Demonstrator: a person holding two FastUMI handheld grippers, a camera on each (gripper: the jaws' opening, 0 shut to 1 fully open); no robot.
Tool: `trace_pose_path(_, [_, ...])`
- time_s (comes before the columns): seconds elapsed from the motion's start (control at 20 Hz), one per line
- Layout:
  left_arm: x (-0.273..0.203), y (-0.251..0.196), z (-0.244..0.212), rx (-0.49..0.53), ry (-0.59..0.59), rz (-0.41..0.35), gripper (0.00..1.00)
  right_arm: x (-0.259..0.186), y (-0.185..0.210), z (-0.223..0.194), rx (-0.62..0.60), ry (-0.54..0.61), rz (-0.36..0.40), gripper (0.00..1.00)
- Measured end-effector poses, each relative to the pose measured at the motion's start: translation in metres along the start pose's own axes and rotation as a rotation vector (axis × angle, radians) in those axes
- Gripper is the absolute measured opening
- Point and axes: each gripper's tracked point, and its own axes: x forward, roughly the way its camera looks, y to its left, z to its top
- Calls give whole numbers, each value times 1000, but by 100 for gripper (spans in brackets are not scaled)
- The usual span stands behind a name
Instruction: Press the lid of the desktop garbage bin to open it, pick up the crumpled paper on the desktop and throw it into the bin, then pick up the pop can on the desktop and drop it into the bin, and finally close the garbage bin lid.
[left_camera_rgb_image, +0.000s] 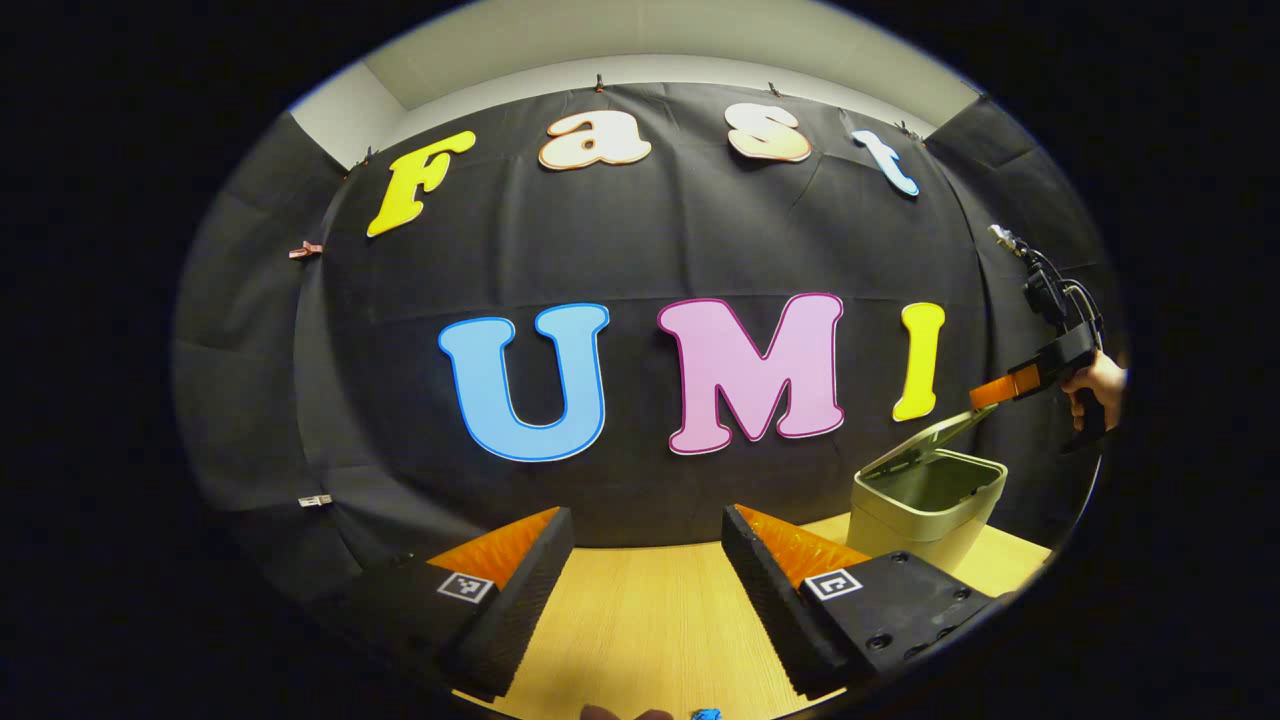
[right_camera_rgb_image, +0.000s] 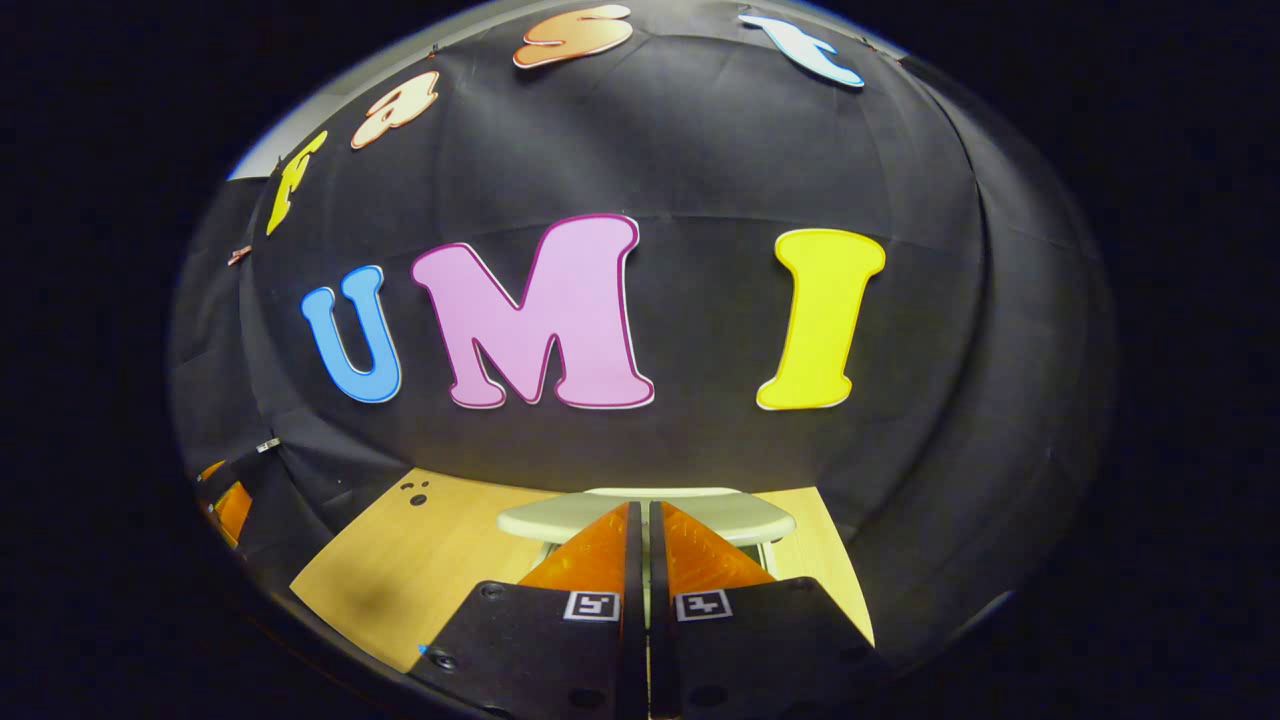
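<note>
In the left gripper view, we see our left gripper with its fingers spread wide apart over the bare wooden table, nothing between them. Each finger carries a small square black-and-white marker; the pattern is a code, not writing we can read. At the right, the garbage bin stands on the table near the booth wall with its lid tilted up, so the dark inside shows, though we cannot make out what lies in it. Just above the lid's raised edge sits the right gripper, held by a hand that the picture's edge cuts off. At the bottom edge a small blue thing and a dark shape are cut off too much for us to tell what they are.

In the right gripper view, the fingers are pressed together with only a thin slit between them, pinching nothing, and their tips lie at the lid's near edge, hiding its middle. The left gripper is a cut-off sliver at far left.
</note>
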Motion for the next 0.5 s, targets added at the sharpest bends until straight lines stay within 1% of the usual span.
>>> trace_pose_path(0.1, [-1,-2,-1,-3,3,-7,97,-6,1,5,-23,-31,-4,6])
trace_pose_path(0.25, [0,-6,-4,-3,10,-27,97,-14,-3,16,-64,-92,-37,7])
trace_pose_path(0.35, [-1,-9,-8,-8,15,-42,97,-20,-2,21,-70,-116,-50,13])
trace_pose_path(0.4, [-1,-10,-12,-13,21,-47,97,-24,-1,22,-70,-124,-53,22])
trace_pose_path(0.5, [-2,-10,-20,-24,37,-50,97,-30,3,24,-80,-140,-49,28])
